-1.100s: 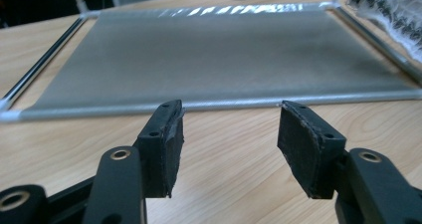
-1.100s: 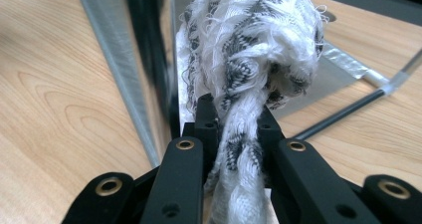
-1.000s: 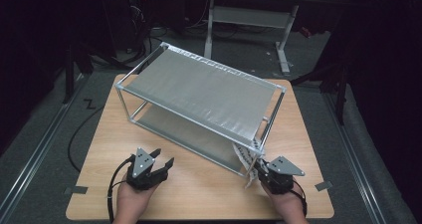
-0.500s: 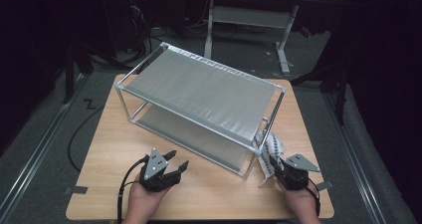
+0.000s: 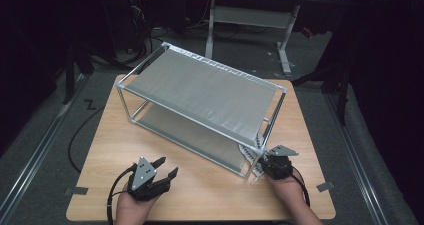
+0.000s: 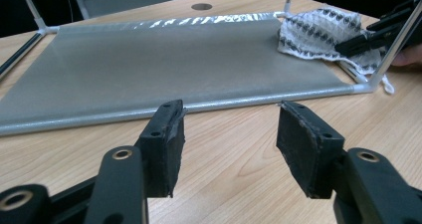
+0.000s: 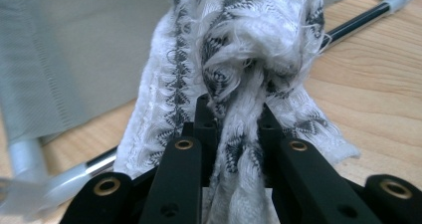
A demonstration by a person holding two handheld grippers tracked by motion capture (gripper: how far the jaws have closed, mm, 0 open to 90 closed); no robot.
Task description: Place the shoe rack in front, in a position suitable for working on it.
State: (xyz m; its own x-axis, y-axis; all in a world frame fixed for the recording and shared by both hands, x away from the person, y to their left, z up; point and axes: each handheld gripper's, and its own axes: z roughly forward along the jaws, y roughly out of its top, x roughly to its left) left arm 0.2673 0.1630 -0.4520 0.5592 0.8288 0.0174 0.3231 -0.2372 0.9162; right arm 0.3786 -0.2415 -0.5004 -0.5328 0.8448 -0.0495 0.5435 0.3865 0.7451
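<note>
Since 1.0 s ago the left tongs (image 5: 165, 166) have slid right, empty and agape on the tabletop (image 5: 210, 195), while the right tongs (image 7: 234, 119) clamp the patterned cloth (image 7: 239, 50) at the rack's (image 5: 200, 92) lower-shelf corner, where it could snag the post.

Your right gripper (image 7: 234, 129) pinches a knitted cloth (image 7: 239, 59), white with dark zigzags, loose and fuzzy. Your left gripper (image 6: 229, 139) has matt black plastic jaws (rubbery pads). The rack (image 5: 200, 90) has smooth metal tubes and grey woven-fabric shelves. The table (image 5: 115, 145) is smooth light wood-grain.
</note>
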